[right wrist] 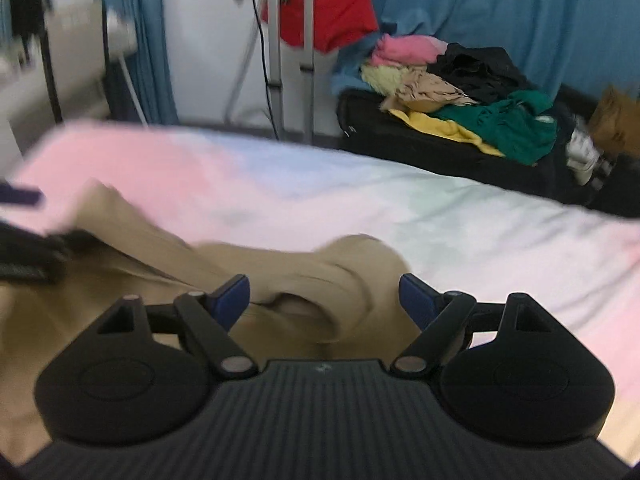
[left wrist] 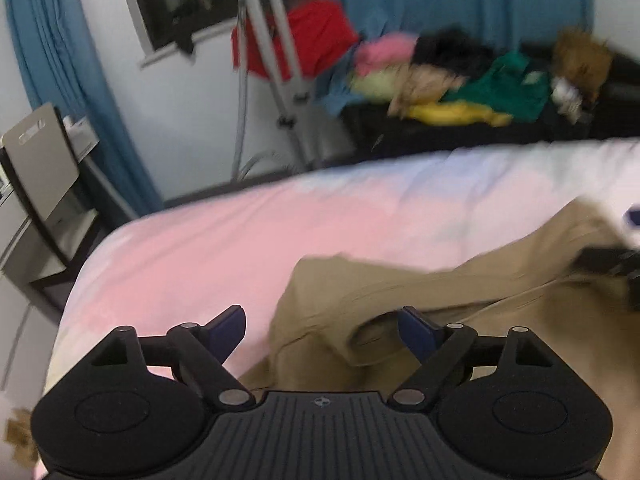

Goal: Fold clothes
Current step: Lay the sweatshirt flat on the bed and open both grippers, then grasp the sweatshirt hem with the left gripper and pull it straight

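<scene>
A tan garment (left wrist: 480, 304) lies rumpled on a bed with a pink and white sheet (left wrist: 200, 248). My left gripper (left wrist: 322, 330) stands open just over the garment's left edge; a fold of cloth lies by its right finger and the pads do not press on it. In the right wrist view the same tan garment (right wrist: 160, 264) bunches up between the wide jaws of my right gripper (right wrist: 325, 298), which is open above it. Each gripper shows at the edge of the other's view: the right gripper (left wrist: 612, 264), the left gripper (right wrist: 24, 256). The frames are blurred.
Beyond the bed a black case carries a pile of clothes (right wrist: 460, 88) in pink, black, green, yellow and beige. A tripod (left wrist: 276, 60) stands by the wall, with a red garment (left wrist: 320, 36) behind it. A chair and desk (left wrist: 40, 168) stand left. Blue curtains (right wrist: 520, 12) hang behind.
</scene>
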Motion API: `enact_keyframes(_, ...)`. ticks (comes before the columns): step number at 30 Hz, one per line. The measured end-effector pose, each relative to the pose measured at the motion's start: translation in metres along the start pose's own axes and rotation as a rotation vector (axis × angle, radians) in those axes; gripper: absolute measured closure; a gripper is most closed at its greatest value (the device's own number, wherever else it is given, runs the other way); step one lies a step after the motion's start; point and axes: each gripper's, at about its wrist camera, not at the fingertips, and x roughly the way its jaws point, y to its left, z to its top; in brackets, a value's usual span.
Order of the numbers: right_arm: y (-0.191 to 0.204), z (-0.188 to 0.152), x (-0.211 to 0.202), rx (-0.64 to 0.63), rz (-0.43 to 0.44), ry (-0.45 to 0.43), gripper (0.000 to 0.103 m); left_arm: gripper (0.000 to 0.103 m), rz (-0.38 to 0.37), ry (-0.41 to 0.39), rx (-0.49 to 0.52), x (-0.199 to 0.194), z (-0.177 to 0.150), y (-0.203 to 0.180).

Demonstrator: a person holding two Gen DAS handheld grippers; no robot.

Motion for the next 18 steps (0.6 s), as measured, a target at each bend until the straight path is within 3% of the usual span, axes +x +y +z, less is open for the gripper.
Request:
enact_keyframes(4, 0.006, -0.018, -0.043, 0.107, 0.041, -0.104, 0.020, 0.016, -0.059, -0.110, -0.054, -0.056, -0.020, -0.001)
enact_keyframes(7, 0.022, -0.043, -0.087, 0.105, 0.030, -0.192, 0.020, 0.016, -0.074, -0.185, -0.058, -0.105, -0.043, -0.001)
enact_keyframes(14, 0.038, -0.088, -0.188, 0.102, 0.042, -0.313, 0.020, 0.017, -0.035, -0.259, -0.094, -0.207, -0.086, 0.010)
enact_keyframes(18, 0.041, -0.108, -0.235, 0.141, 0.049, -0.350, 0.020, 0.016, -0.050, -0.274, -0.152, -0.263, -0.115, 0.020)
